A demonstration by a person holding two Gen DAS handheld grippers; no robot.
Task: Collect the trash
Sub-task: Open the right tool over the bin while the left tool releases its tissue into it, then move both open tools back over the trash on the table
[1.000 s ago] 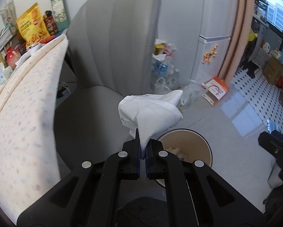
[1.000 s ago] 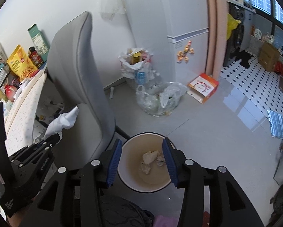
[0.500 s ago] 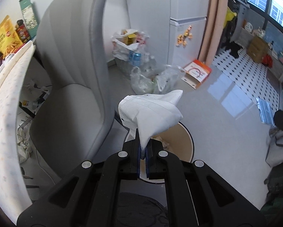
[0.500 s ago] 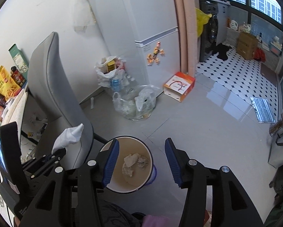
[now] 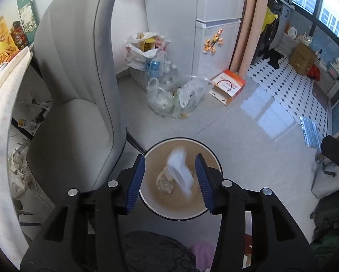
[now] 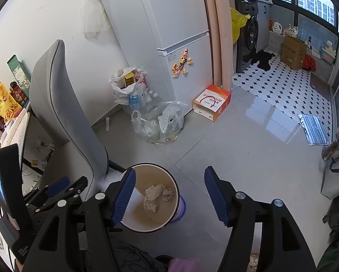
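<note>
Over the bin (image 5: 211, 210) on the floor, the left gripper (image 5: 170, 179) has its blue fingers (image 5: 135, 181) apart. Its jaws have just been opening. A white tissue (image 5: 179, 173) is between them but touches neither one. It looks blurry and is above the inside of the bin, nearer the right finger. Crumpled paper (image 5: 166, 182) lies at the bottom of the bin. The right gripper (image 6: 169, 195) is wide apart too, its jaws have just been opening, and nothing is between them. Seen from the right wrist, the bin sits by its left finger, near the lower edge of the floor. A grey chair (image 5: 78, 104) stands just left of the bin.
</note>
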